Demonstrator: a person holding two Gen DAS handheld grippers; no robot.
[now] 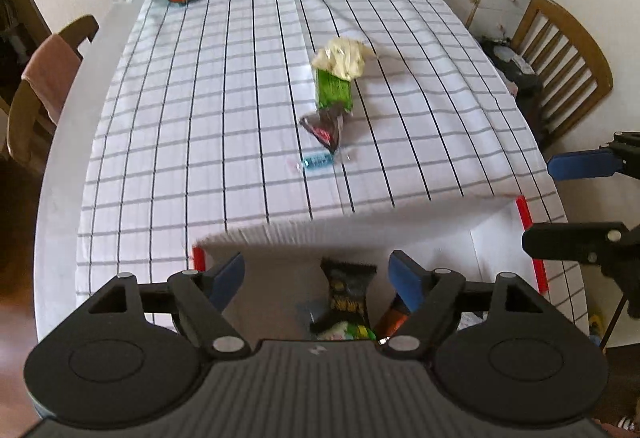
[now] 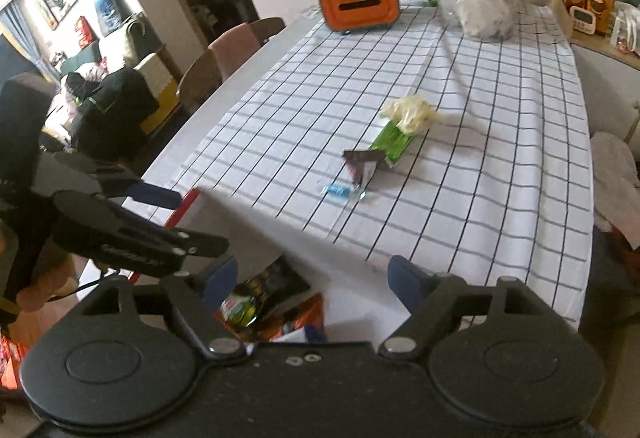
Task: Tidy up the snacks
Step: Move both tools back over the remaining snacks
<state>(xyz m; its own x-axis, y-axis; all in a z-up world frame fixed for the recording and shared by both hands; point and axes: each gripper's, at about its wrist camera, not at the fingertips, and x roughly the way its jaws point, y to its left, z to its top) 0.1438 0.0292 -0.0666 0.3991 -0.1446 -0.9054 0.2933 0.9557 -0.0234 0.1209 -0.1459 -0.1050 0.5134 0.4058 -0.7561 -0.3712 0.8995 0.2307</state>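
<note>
- Your left gripper (image 1: 316, 280) has its fingers spread and empty, hovering over the white box (image 1: 496, 238) at the near edge of the desk (image 1: 60, 178); your right gripper (image 2: 312, 280) is spread and empty too, over the same box.
- Four snacks lie in a loose line mid-desk: a blue candy (image 1: 318, 161) nearest, then a dark wrapper (image 1: 325, 129), a green packet (image 1: 334, 91) and a pale crinkled bag (image 1: 344, 58), each touching or overlapping the next.
- These look light, thin and crackly. The candy is probably slippery: pinch across its middle. Take the flat packets by an edge or sealed end.
- The left view shows a black and yellow packet (image 1: 349, 294) already in the box.
- The right view alone shows orange packets (image 2: 304, 314) beside it, plus your left gripper from the side.
</note>
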